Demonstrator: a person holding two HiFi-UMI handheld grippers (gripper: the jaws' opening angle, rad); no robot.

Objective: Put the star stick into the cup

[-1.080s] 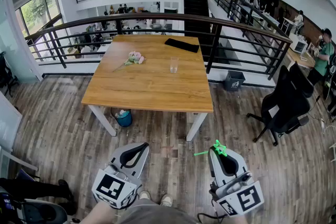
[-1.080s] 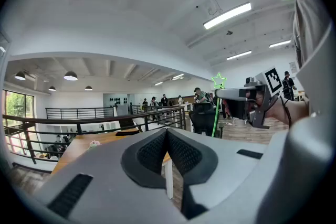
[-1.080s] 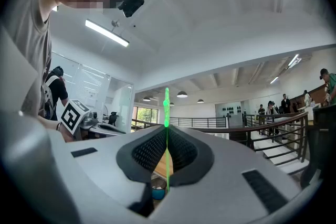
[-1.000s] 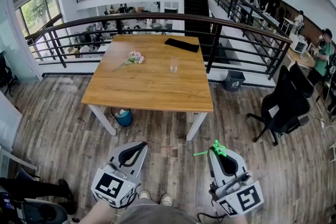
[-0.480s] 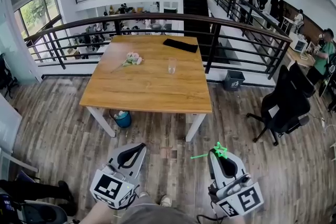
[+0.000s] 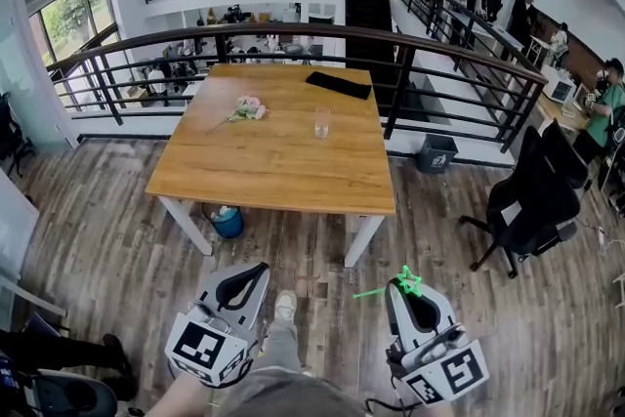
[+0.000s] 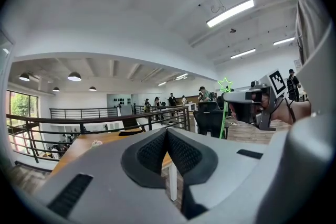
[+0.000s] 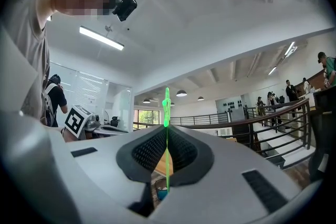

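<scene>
Right fingers (image 8: 149,153) tight around star stick (image 8: 167,112)

Wooden worktop (image 6: 264,161) on white legs stood on a plank floor (image 6: 98,210). On it were a clear cup (image 6: 321,121) right of centre, a pink flower bunch (image 6: 246,108) well apart to its left, and a black flat item (image 6: 338,84) at the far edge. Blue bin (image 6: 227,221) sat on the floor under the near-left corner.
</scene>
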